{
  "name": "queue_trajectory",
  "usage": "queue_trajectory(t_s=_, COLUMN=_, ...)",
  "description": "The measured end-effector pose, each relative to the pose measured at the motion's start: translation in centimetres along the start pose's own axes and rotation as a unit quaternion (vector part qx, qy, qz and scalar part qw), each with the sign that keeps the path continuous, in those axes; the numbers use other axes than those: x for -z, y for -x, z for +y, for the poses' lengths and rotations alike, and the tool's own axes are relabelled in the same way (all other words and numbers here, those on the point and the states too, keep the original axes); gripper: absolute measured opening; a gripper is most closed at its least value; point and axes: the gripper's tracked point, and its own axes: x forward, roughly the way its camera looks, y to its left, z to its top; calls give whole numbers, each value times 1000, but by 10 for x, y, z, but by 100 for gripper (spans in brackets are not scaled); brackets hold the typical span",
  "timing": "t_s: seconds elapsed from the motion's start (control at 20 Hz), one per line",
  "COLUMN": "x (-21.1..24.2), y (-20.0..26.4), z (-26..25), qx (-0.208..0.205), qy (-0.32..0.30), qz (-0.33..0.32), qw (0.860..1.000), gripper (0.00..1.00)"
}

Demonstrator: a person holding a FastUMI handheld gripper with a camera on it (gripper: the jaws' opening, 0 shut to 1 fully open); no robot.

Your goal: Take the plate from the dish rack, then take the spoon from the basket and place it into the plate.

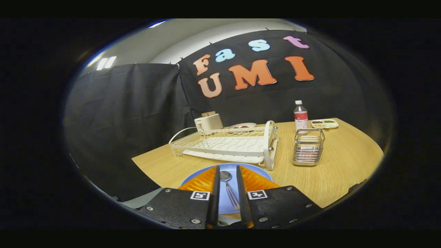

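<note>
Gripper (pixel 227 184) is hovering low over the blue plate (pixel 255 169), fingers parted by a narrow gap. The spoon (pixel 228 186) is lying in that gap on the plate, bowl end pointing toward the dish rack (pixel 227 144), handle running back toward the gripper body. The fingers (pixel 215 186) are sitting either side of the spoon; can't tell whether either is touching it, a sliver of plate is showing on both sides of the handle, so not reading as a grip.

Everything placed off the dish rack: the plate is sitting on the wooden table (pixel 337 165) just in front of the rack, close to its near edge. The rack is standing white and wire-framed with a drip tray under it. The metal wire basket (pixel 308 146) is standing just to the rack's right, apart from it. A plastic bottle (pixel 300 117) with a white cap is standing behind the basket, further right of the rack. A small divided tray (pixel 325 123) is lying beyond the bottle. A white toaster-like box (pixel 208 122) is sitting behind the rack's far left corner, and a shallow dish (pixel 242 126) is lying behind the rack's far side.
</note>
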Motion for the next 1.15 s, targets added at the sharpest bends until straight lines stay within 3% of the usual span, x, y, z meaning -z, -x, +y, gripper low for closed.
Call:
queue_trajectory(t_s=0.25, x=-42, y=-4, z=-17, qx=54, qy=17, qz=-49, qw=997, gripper=57)
queue_trajectory(t_s=0.45, x=-88, y=-3, z=-26, qx=100, qy=40, qz=-95, qw=990, gripper=75)
queue_trajectory(t_s=0.85, x=-150, y=4, z=-29, qx=167, qy=76, qz=-156, qw=971, gripper=91)
queue_trajectory(t_s=1.15, x=-173, y=8, z=-32, qx=192, qy=93, qz=-187, qw=959, gripper=92)
